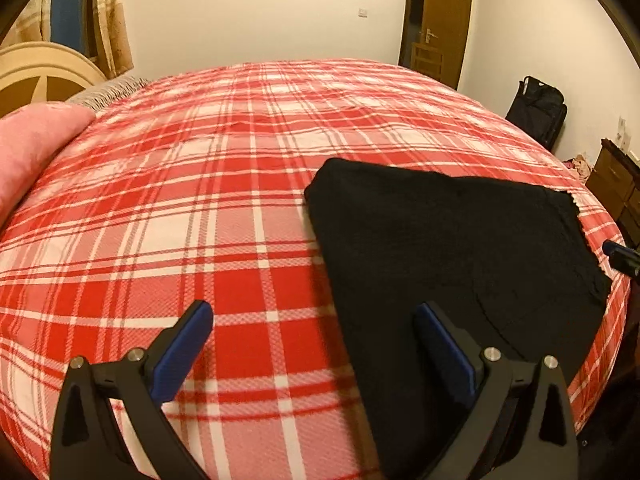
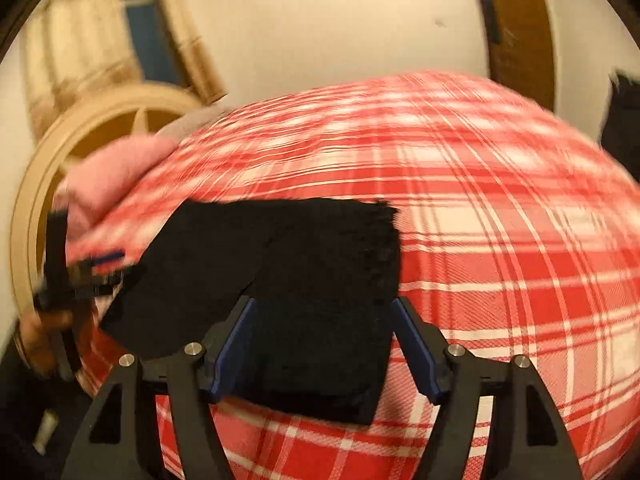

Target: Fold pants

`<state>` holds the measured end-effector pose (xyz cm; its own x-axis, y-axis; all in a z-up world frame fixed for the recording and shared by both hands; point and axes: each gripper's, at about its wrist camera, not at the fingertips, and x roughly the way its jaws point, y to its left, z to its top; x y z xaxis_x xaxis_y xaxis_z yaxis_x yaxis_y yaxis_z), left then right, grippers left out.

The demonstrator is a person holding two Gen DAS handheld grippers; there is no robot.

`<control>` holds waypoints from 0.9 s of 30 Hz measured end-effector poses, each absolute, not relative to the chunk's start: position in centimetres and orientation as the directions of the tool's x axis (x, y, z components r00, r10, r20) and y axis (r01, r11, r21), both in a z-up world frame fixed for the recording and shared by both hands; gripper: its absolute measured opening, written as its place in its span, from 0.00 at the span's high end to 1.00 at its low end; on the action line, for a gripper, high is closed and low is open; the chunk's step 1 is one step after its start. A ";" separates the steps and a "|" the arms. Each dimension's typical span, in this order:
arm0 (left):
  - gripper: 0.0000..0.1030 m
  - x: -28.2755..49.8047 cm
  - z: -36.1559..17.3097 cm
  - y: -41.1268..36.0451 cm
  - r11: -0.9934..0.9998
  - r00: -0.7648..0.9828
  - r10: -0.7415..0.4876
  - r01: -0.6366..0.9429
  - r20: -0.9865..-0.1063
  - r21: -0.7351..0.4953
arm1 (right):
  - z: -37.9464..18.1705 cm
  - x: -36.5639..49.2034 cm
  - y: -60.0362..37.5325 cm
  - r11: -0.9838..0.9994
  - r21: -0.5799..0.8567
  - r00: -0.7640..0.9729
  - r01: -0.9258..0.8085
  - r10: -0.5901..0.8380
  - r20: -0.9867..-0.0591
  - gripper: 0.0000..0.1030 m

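Black pants [image 1: 452, 248] lie folded into a flat, roughly square bundle on the red and white plaid bed [image 1: 224, 184], toward its right side. My left gripper [image 1: 314, 312] hovers open above the bundle's near left edge, nothing between its blue-padded fingers. In the right wrist view the pants [image 2: 304, 280] sit just ahead of my right gripper [image 2: 324, 304], which is open with its fingers spread either side of the bundle's near end. The left gripper [image 2: 80, 276], held by a hand, shows blurred at the far left there.
A pink pillow [image 1: 36, 148] and a cream headboard [image 1: 44, 72] lie at the left of the bed. Beyond it are a wooden door [image 1: 444, 20], a black bag [image 1: 540, 112] and a dark drawer unit [image 1: 616, 192]. The right wrist view is motion-blurred.
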<state>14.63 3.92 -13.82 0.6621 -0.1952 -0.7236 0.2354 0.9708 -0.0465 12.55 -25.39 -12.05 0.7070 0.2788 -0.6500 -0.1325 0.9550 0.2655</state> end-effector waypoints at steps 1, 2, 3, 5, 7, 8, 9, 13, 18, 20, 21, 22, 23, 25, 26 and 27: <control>0.00 14.9 -14.0 3.9 0.970 0.660 -0.191 0.238 -0.726 -0.039 | -12.4 13.2 -26.0 0.952 0.287 0.703 -0.109 0.278 -0.655 0.32; 0.00 15.3 -14.4 3.9 0.969 0.653 -0.194 0.242 -0.732 -0.041 | -12.9 13.7 -26.4 0.948 0.306 0.696 -0.088 0.279 -0.662 0.32; 0.00 15.6 -14.5 3.9 0.969 0.643 -0.201 0.243 -0.739 -0.052 | -13.5 14.4 -26.9 0.940 0.334 0.682 -0.064 0.286 -0.673 0.32; 0.00 16.0 -14.9 4.0 0.963 0.622 -0.232 0.253 -0.748 -0.089 | -15.0 15.6 -27.9 0.911 0.413 0.644 -0.018 0.326 -0.692 0.32; 0.00 16.6 -15.3 3.9 0.957 0.601 -0.261 0.262 -0.756 -0.122 | -16.3 16.5 -28.4 0.884 0.468 0.613 0.004 0.368 -0.699 0.32; 0.00 16.8 -15.5 3.9 0.956 0.597 -0.268 0.260 -0.756 -0.133 | -16.7 16.6 -28.4 0.876 0.482 0.617 0.009 0.375 -0.692 0.31; 0.00 16.9 -15.6 3.8 0.955 0.599 -0.273 0.264 -0.753 -0.136 | -16.8 16.6 -28.4 0.875 0.483 0.625 0.007 0.373 -0.685 0.32; 0.00 17.5 -15.7 2.4 0.942 0.589 -0.292 0.312 -0.754 -0.121 | -16.8 17.0 -27.8 0.870 0.494 0.624 -0.007 0.389 -0.677 0.32; 0.12 18.0 -15.7 0.7 0.914 0.555 -0.335 0.387 -0.761 -0.121 | -17.4 17.8 -27.9 0.843 0.537 0.622 0.007 0.417 -0.663 0.44; 0.21 18.2 -15.6 0.6 0.903 0.539 -0.365 0.402 -0.759 -0.149 | -17.6 18.0 -28.2 0.822 0.569 0.616 0.009 0.444 -0.651 0.52; 0.25 18.2 -15.6 0.6 0.899 0.533 -0.378 0.406 -0.757 -0.163 | -17.6 18.1 -28.2 0.809 0.587 0.613 0.007 0.460 -0.642 0.57; 0.27 18.2 -15.6 0.5 0.898 0.533 -0.382 0.407 -0.755 -0.167 | -17.6 18.2 -28.2 0.803 0.595 0.612 0.004 0.469 -0.637 0.60; 0.31 18.1 -15.5 0.4 0.896 0.533 -0.386 0.411 -0.753 -0.168 | -17.7 18.2 -28.1 0.803 0.595 0.613 0.002 0.470 -0.635 0.61; 0.36 17.9 -15.5 0.2 0.895 0.535 -0.389 0.414 -0.750 -0.168 | -17.5 18.1 -27.6 0.813 0.583 0.616 -0.006 0.462 -0.638 0.65; 0.38 17.9 -15.4 0.2 0.895 0.536 -0.389 0.412 -0.750 -0.169 | -17.4 18.1 -27.5 0.818 0.576 0.619 -0.007 0.456 -0.640 0.66; 0.42 17.8 -15.3 0.3 0.895 0.537 -0.390 0.411 -0.748 -0.172 | -17.3 18.0 -27.4 0.821 0.571 0.620 -0.007 0.451 -0.642 0.67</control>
<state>17.77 0.26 -15.34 0.5370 -0.3905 -0.7478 0.4112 0.8951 -0.1721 18.03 -27.38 -17.32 0.6203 0.4511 -0.6417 -0.0071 0.8213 0.5705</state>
